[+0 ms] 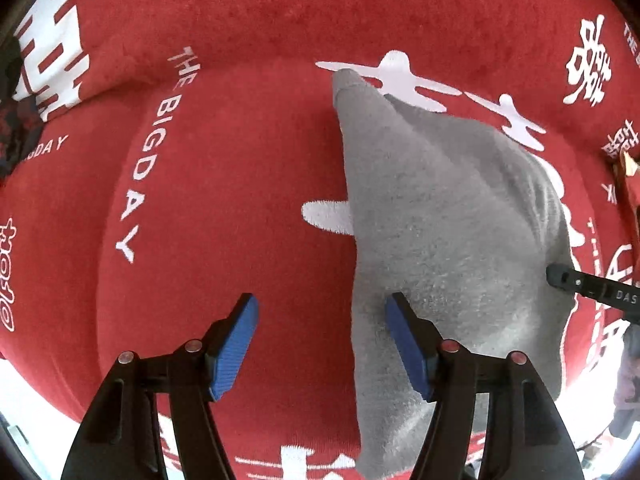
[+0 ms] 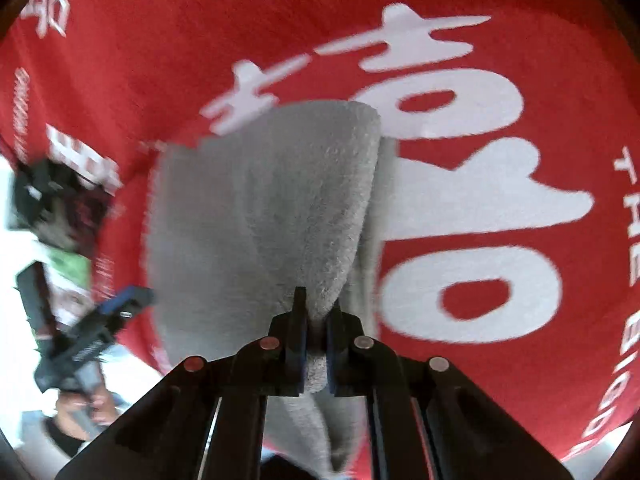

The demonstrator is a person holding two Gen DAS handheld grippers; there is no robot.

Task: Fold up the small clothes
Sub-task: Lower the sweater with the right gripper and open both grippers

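Observation:
A small grey fleecy garment [image 1: 444, 216] lies on a red blanket with white lettering [image 1: 240, 160]. My left gripper [image 1: 320, 340] is open and empty, its blue pads straddling the garment's left edge near its lower part. My right gripper [image 2: 316, 340] is shut on a fold of the grey garment [image 2: 260, 208] and lifts that edge off the blanket [image 2: 500, 60]. The right gripper's black finger also shows in the left wrist view [image 1: 564, 276], at the garment's right edge. The left gripper shows blurred at the left of the right wrist view [image 2: 120, 300].
The red blanket covers nearly the whole surface in both views. A dark patterned object [image 1: 16, 128] sits at the far left edge. The person's hand and body [image 2: 80, 400] show at the lower left of the right wrist view.

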